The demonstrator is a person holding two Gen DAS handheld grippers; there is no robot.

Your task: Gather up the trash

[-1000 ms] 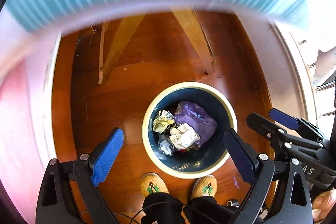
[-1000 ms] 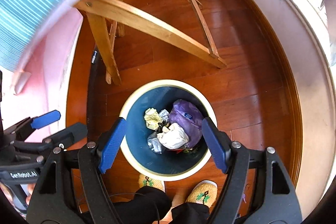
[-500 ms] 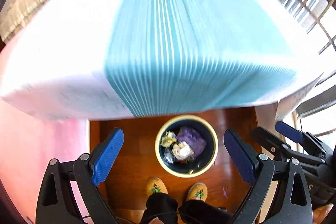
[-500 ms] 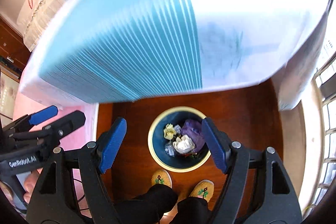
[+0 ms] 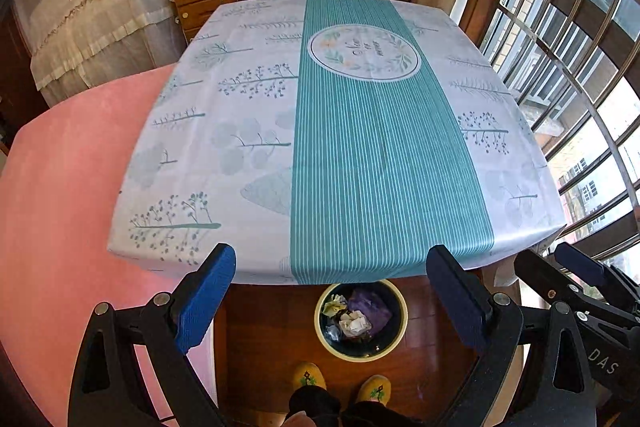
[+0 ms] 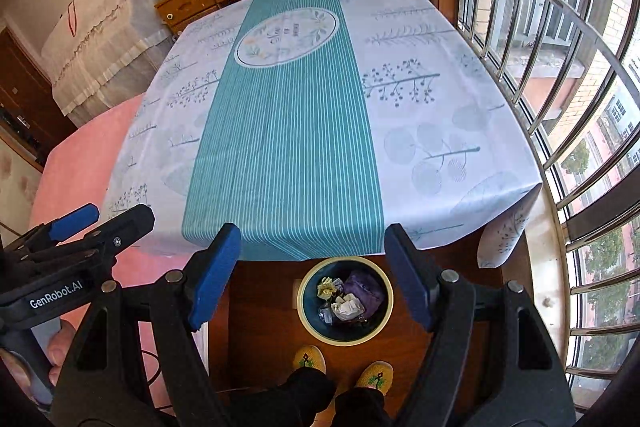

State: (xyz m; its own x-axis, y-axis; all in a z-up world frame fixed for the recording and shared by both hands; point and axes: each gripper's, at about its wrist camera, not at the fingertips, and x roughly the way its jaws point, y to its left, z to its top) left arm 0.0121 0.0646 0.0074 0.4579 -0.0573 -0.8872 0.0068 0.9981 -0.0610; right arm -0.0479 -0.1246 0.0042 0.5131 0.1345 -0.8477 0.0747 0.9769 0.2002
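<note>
I hold both grippers level over the near edge of the table [image 5: 248,131], looking out across its cloth; I judge this is a survey stance, raised so I can check the top for anything to gather, and I see no scrap on the cloth from either view. The bin [image 5: 319,323] sits on the wooden floor at six o'clock, just past the table's edge and in front of my slippers [image 5: 308,381], placed where I can drop things straight down; the trash [image 5: 356,315] lies inside it, crumpled paper, a purple bag and a clear wrapper. My left gripper [image 5: 340,293] has its blue pads [image 5: 204,291] wide apart, clasping nothing, touching nothing; my right gripper [image 6: 312,273] is the same, fingers [image 6: 214,269] spread and empty, the bin showing between them; the left one appears at nine o'clock in the right view.
</note>
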